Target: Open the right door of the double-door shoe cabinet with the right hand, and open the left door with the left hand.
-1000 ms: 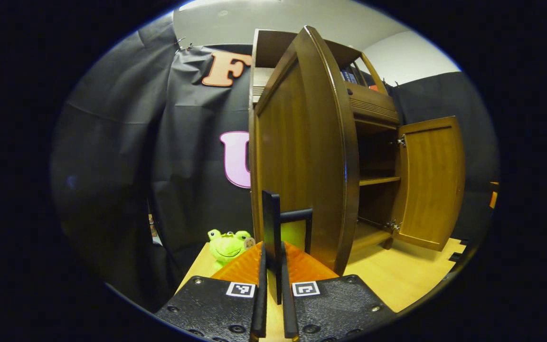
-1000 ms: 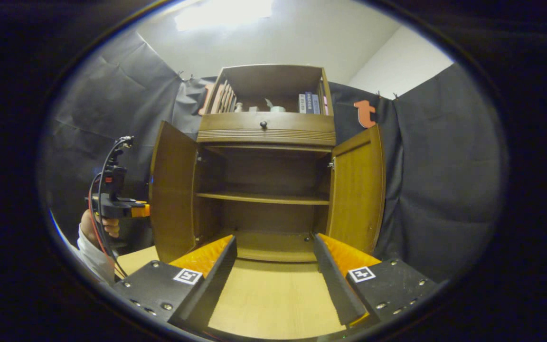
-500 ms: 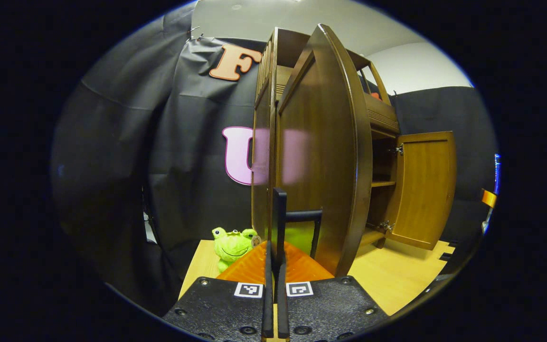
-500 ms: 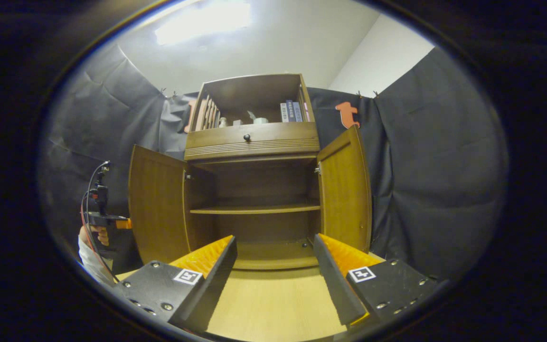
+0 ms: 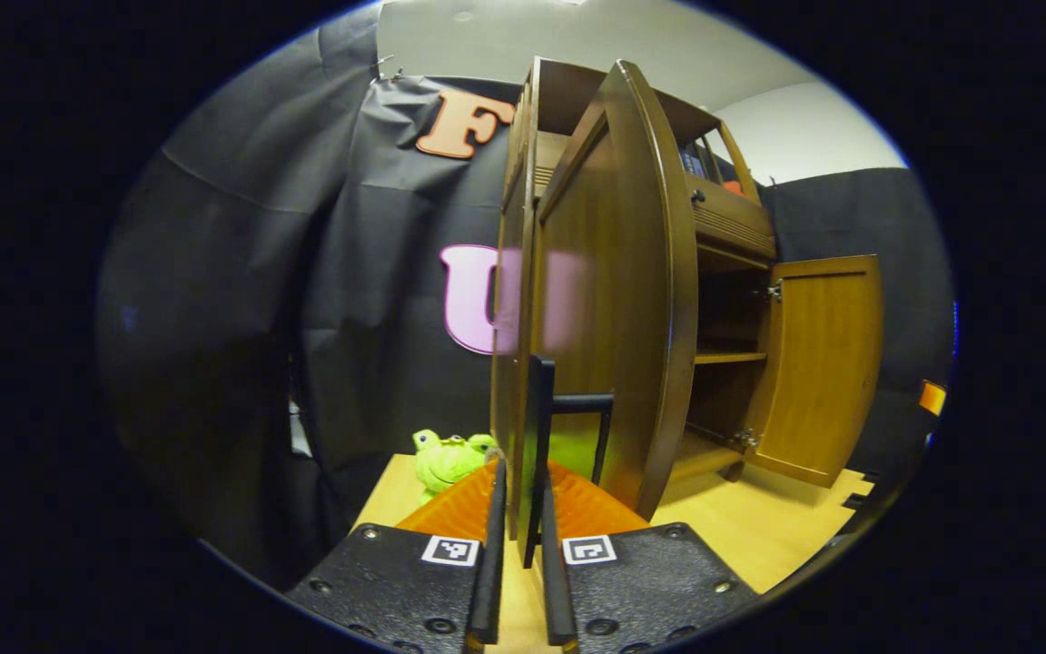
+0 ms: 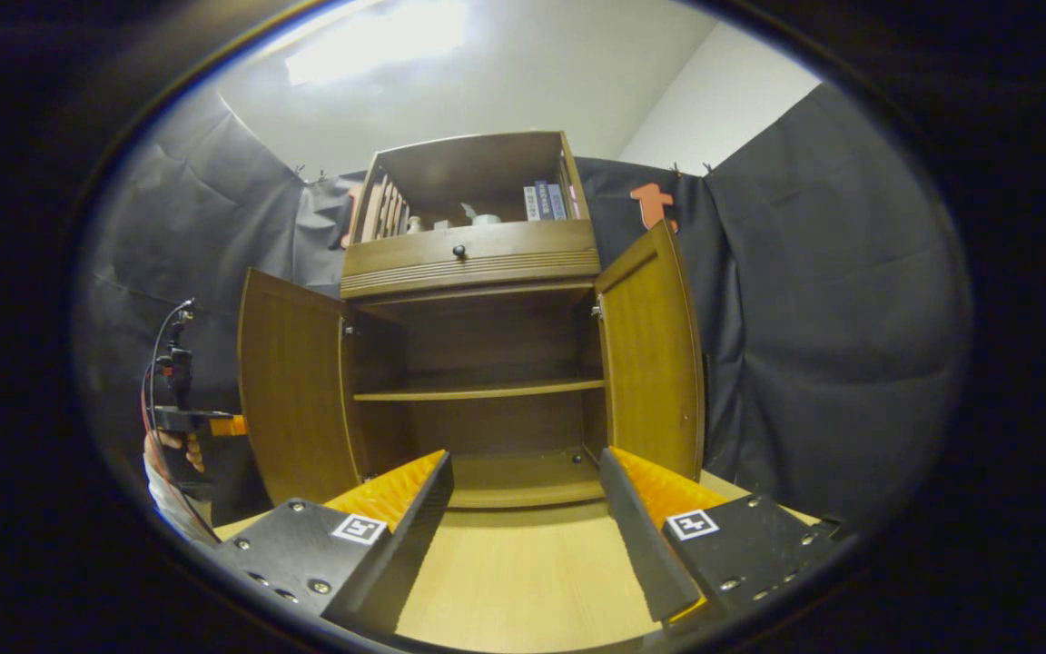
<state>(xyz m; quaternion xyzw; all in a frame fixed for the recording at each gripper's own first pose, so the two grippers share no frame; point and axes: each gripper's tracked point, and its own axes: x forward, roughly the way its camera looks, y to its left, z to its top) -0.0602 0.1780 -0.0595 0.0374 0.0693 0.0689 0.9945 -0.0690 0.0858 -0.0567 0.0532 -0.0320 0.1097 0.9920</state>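
The brown shoe cabinet (image 6: 473, 263) stands with both doors swung out. In the right gripper view the left door (image 6: 291, 400) and the right door (image 6: 655, 363) flank bare shelves. My right gripper (image 6: 525, 459) is open wide, low in front of the cabinet and touching nothing. In the left gripper view the left door (image 5: 614, 300) is seen almost edge-on, with the right door (image 5: 827, 363) beyond it. My left gripper (image 5: 523, 468) straddles the door's black bar handle (image 5: 538, 427). Its fingers stand slightly apart, with a sliver of wood between one finger and the bar. A hand holds the left gripper (image 6: 182, 418) beside the left door.
A green frog plush (image 5: 446, 459) sits on the light wooden surface (image 6: 523, 581) behind the left door. Books (image 6: 541, 202) stand in the cabinet's top shelf above a drawer with a knob (image 6: 458, 250). Black cloth walls close in on both sides.
The left door has swung further outward with the left gripper on its handle. That gripper's fingers have now spread a little. The right gripper has drawn back slightly from the cabinet, still open.
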